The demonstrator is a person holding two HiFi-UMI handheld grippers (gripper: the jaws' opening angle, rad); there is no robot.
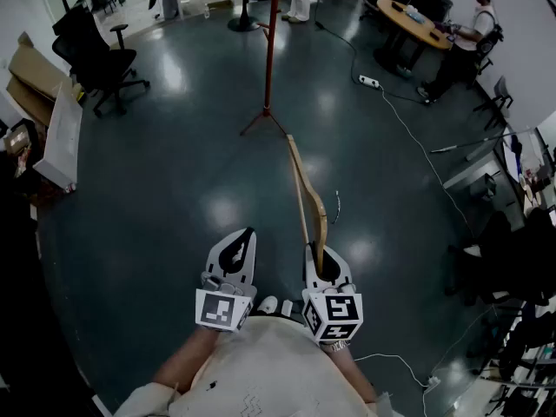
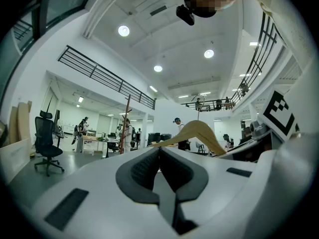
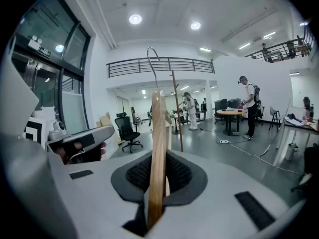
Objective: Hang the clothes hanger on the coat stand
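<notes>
A wooden clothes hanger (image 1: 306, 196) with a metal hook (image 3: 151, 63) sticks out forward over the floor. My right gripper (image 1: 320, 261) is shut on one end of it, and in the right gripper view the wood (image 3: 157, 148) stands upright between the pads. My left gripper (image 1: 242, 238) is beside it on the left, shut with nothing in it (image 2: 159, 154), and it sees the hanger (image 2: 199, 132) to its right. The coat stand (image 1: 270, 50), a thin red pole on a tripod base, stands a few steps ahead and is also in both gripper views (image 3: 177, 108) (image 2: 125, 124).
A black office chair (image 1: 95, 55) and leaning boards (image 1: 59, 133) are at the left. A round table (image 1: 419, 20) with a seated person (image 1: 473, 33) is at the far right. A power strip (image 1: 368, 81) with a cable lies on the grey floor (image 1: 174, 189).
</notes>
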